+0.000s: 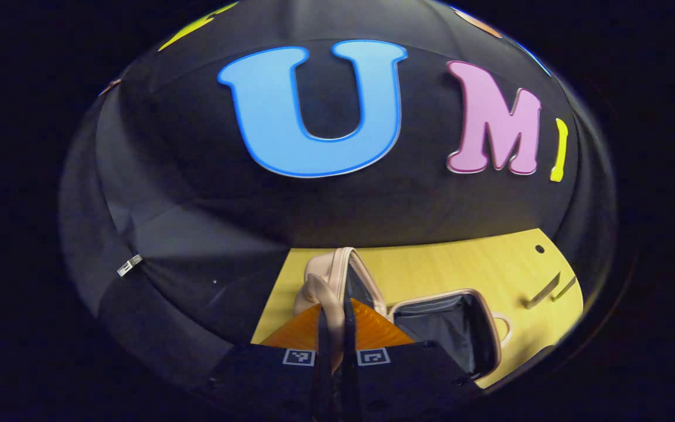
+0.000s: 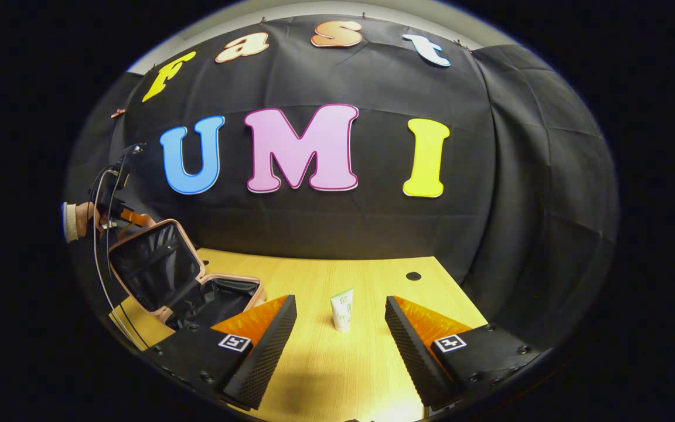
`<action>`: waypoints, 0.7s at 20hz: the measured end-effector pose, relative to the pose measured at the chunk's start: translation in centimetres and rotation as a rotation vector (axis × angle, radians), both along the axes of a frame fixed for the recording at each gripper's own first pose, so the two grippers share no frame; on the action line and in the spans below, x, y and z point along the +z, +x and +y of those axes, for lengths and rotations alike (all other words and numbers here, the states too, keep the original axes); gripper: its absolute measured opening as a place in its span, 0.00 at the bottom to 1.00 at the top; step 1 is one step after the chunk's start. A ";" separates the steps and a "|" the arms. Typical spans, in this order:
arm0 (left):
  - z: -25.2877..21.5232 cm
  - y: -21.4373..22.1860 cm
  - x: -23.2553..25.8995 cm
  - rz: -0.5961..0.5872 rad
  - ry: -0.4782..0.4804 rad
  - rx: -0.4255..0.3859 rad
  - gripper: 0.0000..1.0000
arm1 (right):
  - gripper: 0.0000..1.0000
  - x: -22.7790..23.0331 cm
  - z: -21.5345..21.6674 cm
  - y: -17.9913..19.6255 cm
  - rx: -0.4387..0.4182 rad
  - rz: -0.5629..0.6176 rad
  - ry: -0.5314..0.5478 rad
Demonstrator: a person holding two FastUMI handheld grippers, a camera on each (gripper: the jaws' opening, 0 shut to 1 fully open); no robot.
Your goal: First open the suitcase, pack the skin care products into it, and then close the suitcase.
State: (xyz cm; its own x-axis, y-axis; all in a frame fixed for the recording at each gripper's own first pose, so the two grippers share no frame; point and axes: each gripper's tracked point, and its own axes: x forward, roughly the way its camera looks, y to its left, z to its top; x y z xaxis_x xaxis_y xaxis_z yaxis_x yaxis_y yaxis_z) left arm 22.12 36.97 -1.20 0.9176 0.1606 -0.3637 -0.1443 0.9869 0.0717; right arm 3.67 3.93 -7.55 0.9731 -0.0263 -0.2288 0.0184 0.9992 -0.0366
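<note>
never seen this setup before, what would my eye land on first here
The pink suitcase lies open at the left end of the wooden table, its lid raised and its dark lining showing. In the left gripper view, the left gripper is shut on the edge of that lid. A small white tube stands upright on the table, framed between the open fingers of the right gripper.

The left tool [image 1: 334, 346] has its fingers pinched nearly together. The right tool [image 2: 340, 328] stands wide apart, gripping nothing.
</note>
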 end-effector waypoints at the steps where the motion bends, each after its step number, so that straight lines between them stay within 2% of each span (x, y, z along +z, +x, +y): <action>1: 3.0 0.6 -1.3 -0.005 -0.009 0.034 0.11 | 0.97 -0.2 0.1 0.0 -0.009 0.001 -0.006; 3: 8.6 1.7 -5.0 0.002 -0.045 0.089 0.11 | 0.96 -1.0 0.5 0.2 -0.029 0.013 -0.003; 5: 12.0 2.7 -9.1 0.022 -0.134 0.121 0.10 | 0.96 -2.3 0.7 0.4 -0.043 0.030 -0.015; 8: 14.7 4.0 -15.4 0.065 -0.263 0.159 0.10 | 0.96 -3.9 0.6 0.5 -0.063 0.051 -0.026; 10: 16.0 4.6 -18.9 0.101 -0.313 0.191 0.11 | 0.96 -4.8 0.2 0.5 -0.076 0.057 -0.036; 12: 17.3 4.5 -20.9 0.132 -0.251 0.265 0.14 | 0.96 -5.2 -0.2 0.5 -0.089 0.055 -0.041; 13: 17.8 4.1 -20.6 0.127 -0.201 0.278 0.37 | 0.96 -5.1 -0.4 0.5 -0.095 0.051 -0.036; 14: 17.6 4.0 -19.5 0.093 -0.155 0.269 0.36 | 0.97 -4.9 -0.6 0.3 -0.103 0.041 -0.033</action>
State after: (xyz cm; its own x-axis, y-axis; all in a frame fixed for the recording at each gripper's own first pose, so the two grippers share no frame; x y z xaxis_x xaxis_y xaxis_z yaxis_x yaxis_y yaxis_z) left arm 26.11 54.57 -20.73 0.8114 0.3288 -0.4833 -0.4013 0.9145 -0.0516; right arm 4.00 3.29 -12.45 0.9547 -0.1343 -0.2655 0.1192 0.9902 -0.0723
